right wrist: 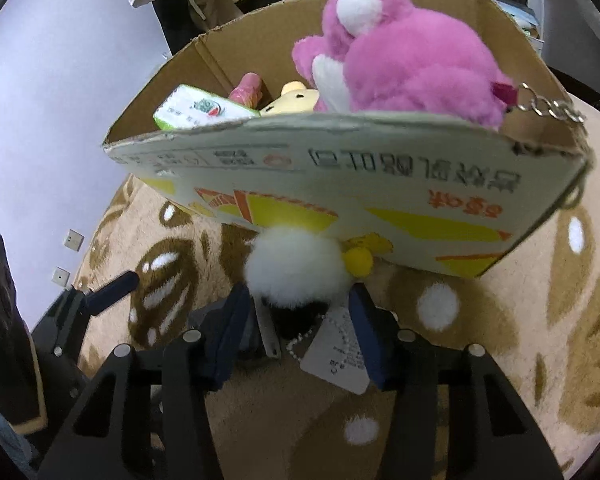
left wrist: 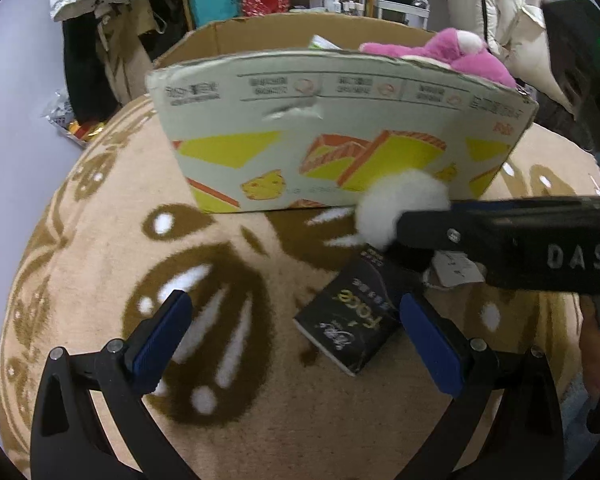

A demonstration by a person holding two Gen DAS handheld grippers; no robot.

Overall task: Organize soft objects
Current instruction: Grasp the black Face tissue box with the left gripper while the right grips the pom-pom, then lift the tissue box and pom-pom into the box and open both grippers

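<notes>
A white fluffy plush toy (right wrist: 296,268) with a yellow beak and a black lower part lies on the rug against the front of the cardboard box (right wrist: 340,184). My right gripper (right wrist: 300,312) is shut on it, blue pads touching both sides, and its paper tag (right wrist: 336,356) hangs between the fingers. In the left wrist view the same white plush toy (left wrist: 396,204) shows beside a right finger (left wrist: 480,224). My left gripper (left wrist: 296,308) stands open over the rug, with a black tissue pack (left wrist: 348,320) by its right pad. A pink plush (right wrist: 412,64) rests on the box rim.
Inside the box lie a green-and-white pack (right wrist: 196,112), a cream plush (right wrist: 292,100) and a small pink item (right wrist: 248,88). The box stands on a beige rug with brown patterns (left wrist: 100,240). Clothes, bags and shelves crowd the background behind the box.
</notes>
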